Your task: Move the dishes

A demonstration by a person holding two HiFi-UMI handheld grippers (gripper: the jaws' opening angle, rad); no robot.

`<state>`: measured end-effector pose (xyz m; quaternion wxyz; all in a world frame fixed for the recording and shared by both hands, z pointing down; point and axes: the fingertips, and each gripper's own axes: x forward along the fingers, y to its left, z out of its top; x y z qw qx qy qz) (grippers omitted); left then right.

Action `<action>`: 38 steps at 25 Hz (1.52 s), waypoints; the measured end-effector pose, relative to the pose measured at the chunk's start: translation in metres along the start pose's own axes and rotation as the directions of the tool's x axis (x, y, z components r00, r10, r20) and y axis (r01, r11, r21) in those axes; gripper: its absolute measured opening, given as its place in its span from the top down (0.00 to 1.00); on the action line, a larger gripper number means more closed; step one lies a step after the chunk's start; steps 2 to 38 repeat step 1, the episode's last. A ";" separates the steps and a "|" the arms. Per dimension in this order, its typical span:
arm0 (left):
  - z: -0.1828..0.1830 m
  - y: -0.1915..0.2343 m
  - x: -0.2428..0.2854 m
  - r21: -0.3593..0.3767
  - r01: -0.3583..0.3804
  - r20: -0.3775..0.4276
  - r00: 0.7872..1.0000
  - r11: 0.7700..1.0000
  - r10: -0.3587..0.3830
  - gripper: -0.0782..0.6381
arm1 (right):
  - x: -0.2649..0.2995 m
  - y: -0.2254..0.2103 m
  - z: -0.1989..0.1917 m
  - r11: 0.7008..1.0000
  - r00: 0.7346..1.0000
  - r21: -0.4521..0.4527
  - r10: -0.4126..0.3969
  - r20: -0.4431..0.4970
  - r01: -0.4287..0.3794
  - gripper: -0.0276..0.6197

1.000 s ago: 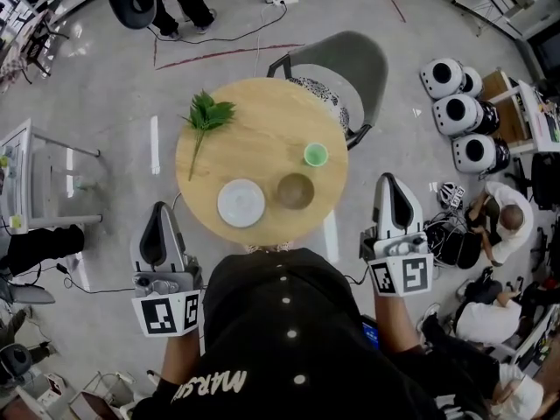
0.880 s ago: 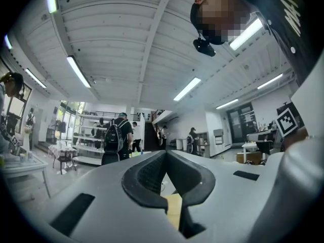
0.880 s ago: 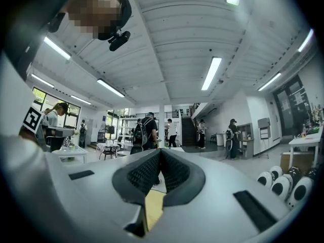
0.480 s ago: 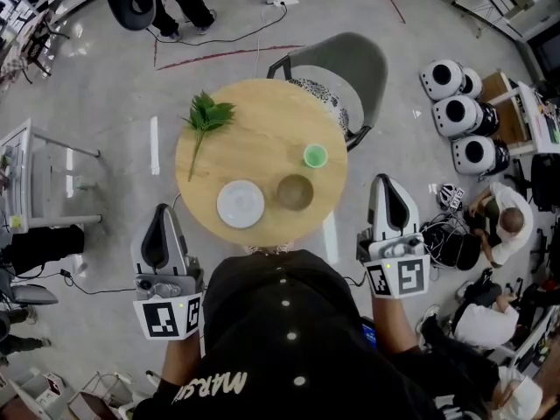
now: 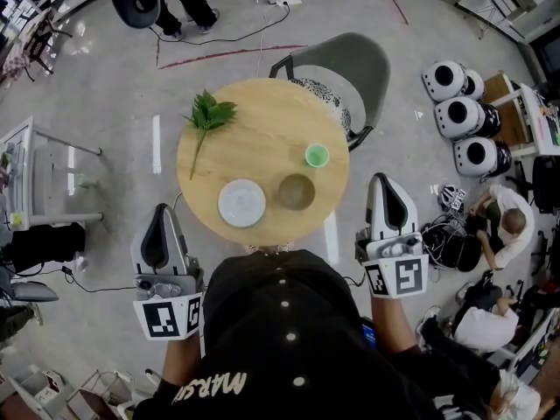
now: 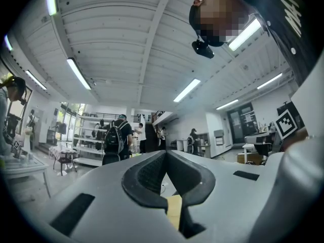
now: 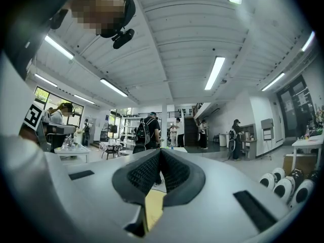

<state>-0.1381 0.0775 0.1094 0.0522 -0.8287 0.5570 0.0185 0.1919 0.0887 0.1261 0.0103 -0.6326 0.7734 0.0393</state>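
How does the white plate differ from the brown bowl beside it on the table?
The white plate is flat and wider; the brown bowl is deeper and narrower. The plate is pale, the bowl dark. Both are round, look empty and sit apart from each other at the front of the table.

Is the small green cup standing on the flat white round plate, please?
No, the small green cup stands directly on the round wooden table, apart from the flat white round plate.
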 end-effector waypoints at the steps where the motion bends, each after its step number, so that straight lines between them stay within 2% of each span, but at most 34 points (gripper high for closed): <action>1: 0.000 0.000 0.000 0.001 -0.002 -0.002 1.000 1.000 0.002 0.87 | 0.000 0.000 0.000 1.000 1.000 -0.001 0.001 0.001 -0.001 0.96; 38: 0.000 0.000 0.000 0.001 -0.002 -0.002 1.000 1.000 0.002 0.87 | 0.000 0.000 0.000 1.000 1.000 -0.001 0.001 0.001 -0.001 0.96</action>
